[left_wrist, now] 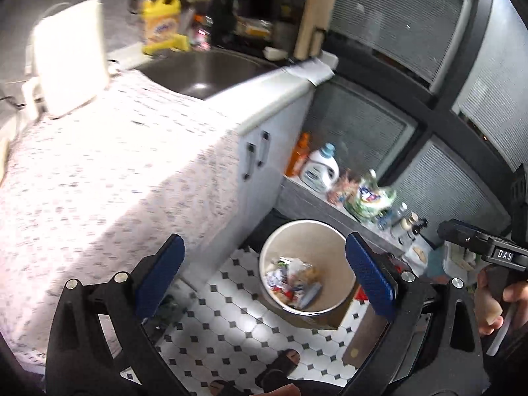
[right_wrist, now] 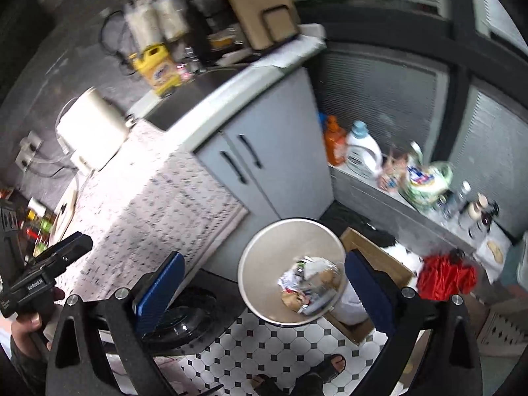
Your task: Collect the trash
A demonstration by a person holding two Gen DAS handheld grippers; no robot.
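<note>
A round metal trash bin (left_wrist: 333,247) stands on the tiled floor beside the counter, with crumpled wrappers and paper (left_wrist: 292,280) in its bottom. It also shows in the right wrist view (right_wrist: 264,257), with the same trash (right_wrist: 310,283) inside. My left gripper (left_wrist: 264,280) is open and empty, held above the bin and the counter edge. My right gripper (right_wrist: 264,283) is open and empty, also above the bin. The right gripper's body (left_wrist: 478,247) shows at the right of the left wrist view; the left gripper's body (right_wrist: 43,270) shows at the left of the right wrist view.
A counter with a patterned cloth (left_wrist: 99,165) and a sink (left_wrist: 204,72) lies left. A white cabinet (right_wrist: 264,165) stands behind the bin. A low shelf (right_wrist: 412,198) holds detergent bottles. A cardboard box (right_wrist: 373,254) and a red bag (right_wrist: 445,277) lie right. Sandalled feet (right_wrist: 330,366) stand below.
</note>
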